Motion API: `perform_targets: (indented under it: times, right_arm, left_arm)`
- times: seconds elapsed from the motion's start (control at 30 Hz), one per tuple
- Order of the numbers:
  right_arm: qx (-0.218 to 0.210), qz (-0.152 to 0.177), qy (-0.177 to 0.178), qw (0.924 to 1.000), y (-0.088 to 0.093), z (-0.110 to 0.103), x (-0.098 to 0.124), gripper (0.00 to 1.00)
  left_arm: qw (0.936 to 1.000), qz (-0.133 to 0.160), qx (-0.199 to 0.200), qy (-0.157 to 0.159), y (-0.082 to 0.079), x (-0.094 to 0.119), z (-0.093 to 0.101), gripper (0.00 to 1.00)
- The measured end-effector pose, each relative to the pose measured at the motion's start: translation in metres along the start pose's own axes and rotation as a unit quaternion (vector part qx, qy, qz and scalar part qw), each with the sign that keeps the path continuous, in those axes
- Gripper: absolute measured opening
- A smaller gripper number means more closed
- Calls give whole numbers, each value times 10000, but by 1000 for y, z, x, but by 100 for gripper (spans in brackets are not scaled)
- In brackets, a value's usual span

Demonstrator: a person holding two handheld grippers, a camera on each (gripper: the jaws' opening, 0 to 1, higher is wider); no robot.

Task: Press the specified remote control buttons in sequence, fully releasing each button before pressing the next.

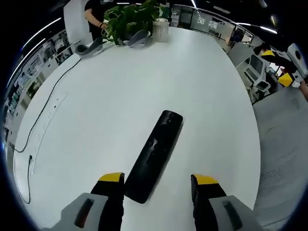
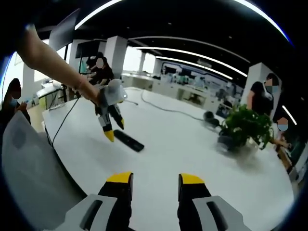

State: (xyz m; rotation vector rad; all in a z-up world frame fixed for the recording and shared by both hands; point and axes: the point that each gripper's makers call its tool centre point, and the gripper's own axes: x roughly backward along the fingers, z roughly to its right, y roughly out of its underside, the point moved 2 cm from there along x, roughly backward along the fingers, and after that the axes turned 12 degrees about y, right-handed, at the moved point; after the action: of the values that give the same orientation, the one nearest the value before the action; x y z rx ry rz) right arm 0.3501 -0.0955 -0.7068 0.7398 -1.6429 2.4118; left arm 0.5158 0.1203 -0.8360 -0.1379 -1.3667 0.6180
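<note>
Between the wide-open, empty jaws of the left gripper [image 1: 158, 185] lay a long black plastic remote control [image 1: 155, 155], while the right gripper [image 2: 155, 184] gaped, holding nothing.

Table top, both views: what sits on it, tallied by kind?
Black remote control: 1
Potted plant in a white ribbed pot: 1
Grey curved items beside the plant, too small to identify: 2
Black cable: 1
Total: 5, with the open left gripper just above the remote.
</note>
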Motion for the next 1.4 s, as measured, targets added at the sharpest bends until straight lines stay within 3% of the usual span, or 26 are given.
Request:
perform_targets:
  times: [0.33,0.5,0.67,0.97,1.27,1.4]
  right_arm:
    - [59,-65,19,10000,3,1,1,33]
    - [38,-91,84,9999,5,6,0,34]
    - [29,-131,86,9999,7,8,0,33]
    - [112,-139,73,9998,8,8,0,34]
    - [14,-22,-5,10000,3,4,1,37]
    - [148,-99,-8,9998,5,2,1,33]
  left_arm:
    - [9998,-194,1,87,0,-9,-3,57]
    - [9989,-414,-224,-22,3,-10,-8,52]
    - [9988,-384,-305,22,1,-10,-8,51]
    - [9966,-457,-679,95,1,-13,5,26]
    - [9947,-535,-874,82,4,-11,11,25]
    - [9939,-558,-943,135,6,-11,16,25]
